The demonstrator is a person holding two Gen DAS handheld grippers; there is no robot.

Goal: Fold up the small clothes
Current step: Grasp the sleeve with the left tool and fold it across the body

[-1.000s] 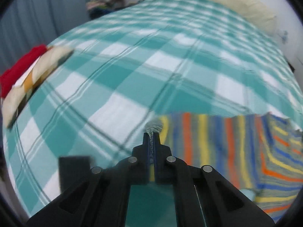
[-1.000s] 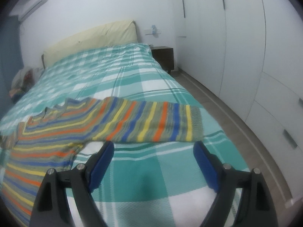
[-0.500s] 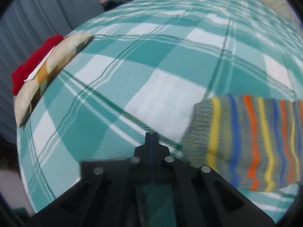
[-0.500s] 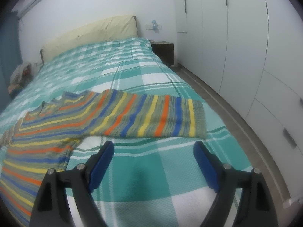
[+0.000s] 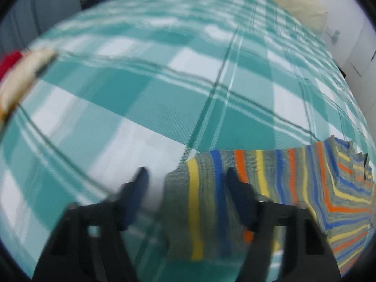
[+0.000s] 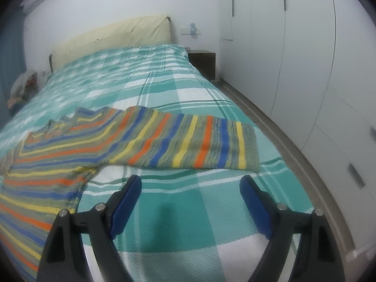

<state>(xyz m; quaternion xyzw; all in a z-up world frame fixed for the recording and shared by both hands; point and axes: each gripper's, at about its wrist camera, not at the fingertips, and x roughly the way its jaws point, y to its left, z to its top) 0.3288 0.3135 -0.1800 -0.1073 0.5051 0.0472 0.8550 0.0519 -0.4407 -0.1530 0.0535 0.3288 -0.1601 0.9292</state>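
Left wrist view: left gripper (image 5: 186, 185) spread wide over sweater (image 5: 270, 188) cuff, blurred, seemingly not gripping.
Right gripper (image 6: 190, 191) gapes empty near the bed's (image 6: 164, 75) right edge.

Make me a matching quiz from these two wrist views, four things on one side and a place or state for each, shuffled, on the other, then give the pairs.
Things:
1. left gripper
2. right gripper
3. striped knitted sweater
4. cream padded headboard

Places or states:
A. spread flat on the teal checked bedspread
B. against the wall at the bed's far end
C. open, over a sleeve cuff
D. open, over bare bedspread

Pairs: 1-C, 2-D, 3-A, 4-B
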